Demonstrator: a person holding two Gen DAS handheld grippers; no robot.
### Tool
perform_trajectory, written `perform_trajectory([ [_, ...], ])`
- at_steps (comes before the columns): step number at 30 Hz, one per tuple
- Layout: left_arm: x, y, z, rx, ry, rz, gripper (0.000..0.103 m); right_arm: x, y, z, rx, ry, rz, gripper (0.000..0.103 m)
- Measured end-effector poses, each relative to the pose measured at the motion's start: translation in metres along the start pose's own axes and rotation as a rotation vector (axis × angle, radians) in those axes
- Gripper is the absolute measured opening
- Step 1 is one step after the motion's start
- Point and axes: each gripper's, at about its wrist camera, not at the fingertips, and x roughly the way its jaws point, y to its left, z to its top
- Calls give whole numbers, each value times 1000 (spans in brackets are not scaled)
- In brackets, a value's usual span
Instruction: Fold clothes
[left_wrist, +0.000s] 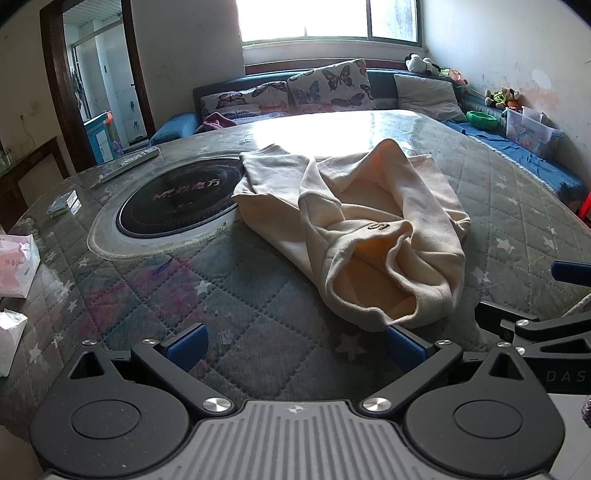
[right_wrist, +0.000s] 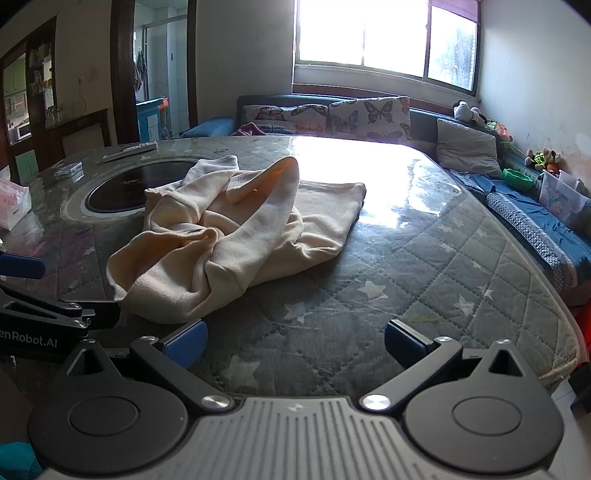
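Observation:
A cream garment (left_wrist: 369, 218) lies crumpled in a heap on the quilted round table (left_wrist: 229, 295), its open hem facing me. In the right wrist view the same garment (right_wrist: 229, 229) sits left of centre. My left gripper (left_wrist: 295, 343) is open, low over the table, its right blue pad (left_wrist: 404, 347) just at the garment's near edge. My right gripper (right_wrist: 295, 343) is open too, over bare table to the right of the heap, holding nothing. Each gripper shows at the edge of the other's view.
A round black cooktop (left_wrist: 177, 199) is set into the table, partly under the garment. Tissue packs (left_wrist: 14, 269) and a small box (left_wrist: 62, 203) lie at the left rim. A sofa with butterfly cushions (left_wrist: 325, 86) and toys runs behind and right.

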Motion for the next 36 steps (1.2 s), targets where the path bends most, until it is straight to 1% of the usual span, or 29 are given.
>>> perform_trajectory([
  [8,6,4,11,-6,5,-8,103,7,0,10,7,-3,10,103],
  [17,14,12,28,-24,11,-15,103,16,1,29,12,-12,28,103],
  [26,29,21,48,-39,26,-17,103,35,-2,51,13,-1,20,103],
  [30,37,24,59,-41,28,-20,103,47,-6,60,11,8,16,101],
  [31,39,25,62,-40,27,-23,103,51,-6,64,4,10,18,98],
  [36,48,22,74,-30,22,-40,103,71,-8,84,-42,15,30,94],
])
